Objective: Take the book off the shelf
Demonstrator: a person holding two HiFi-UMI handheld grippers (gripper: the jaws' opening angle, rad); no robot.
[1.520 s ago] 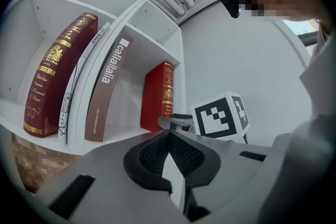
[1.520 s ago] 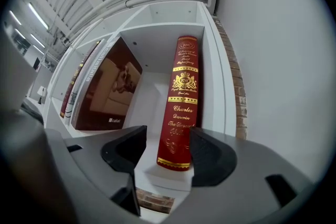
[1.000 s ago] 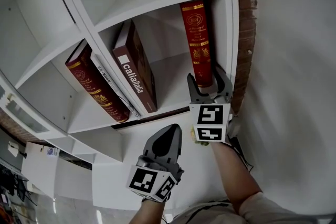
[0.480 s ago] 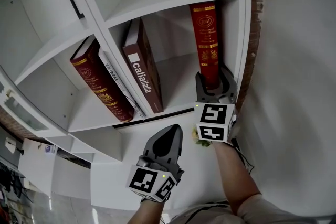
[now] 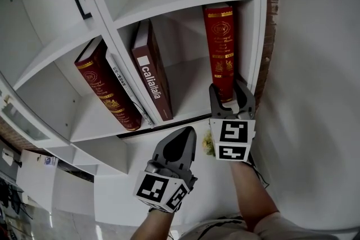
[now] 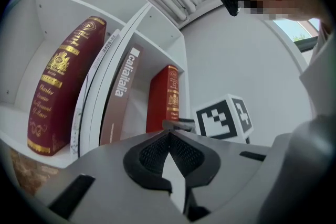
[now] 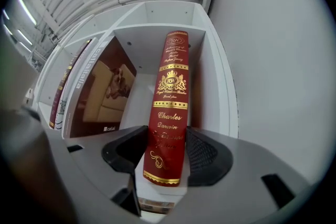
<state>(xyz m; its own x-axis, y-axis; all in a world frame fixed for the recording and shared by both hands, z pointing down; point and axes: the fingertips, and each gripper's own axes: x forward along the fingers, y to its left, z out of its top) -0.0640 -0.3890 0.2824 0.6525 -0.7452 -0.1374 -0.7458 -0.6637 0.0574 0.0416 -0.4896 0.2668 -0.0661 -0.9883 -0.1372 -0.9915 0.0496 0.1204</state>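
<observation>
At the right end of the shelf (image 5: 188,78), the red book (image 5: 220,48) stands upright between the jaws of the right tool (image 5: 231,91). These jaws have just been closing on it but still look wide. The left tool (image 5: 187,135) is closed and empty, so a firm squeeze and a pull likely come next.

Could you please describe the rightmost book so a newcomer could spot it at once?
Find the white shelf unit, then its rightmost compartment. The red book stands upright beside the right wall; unlike the leaning brown book, its spine bears a gold crest and bands.
</observation>
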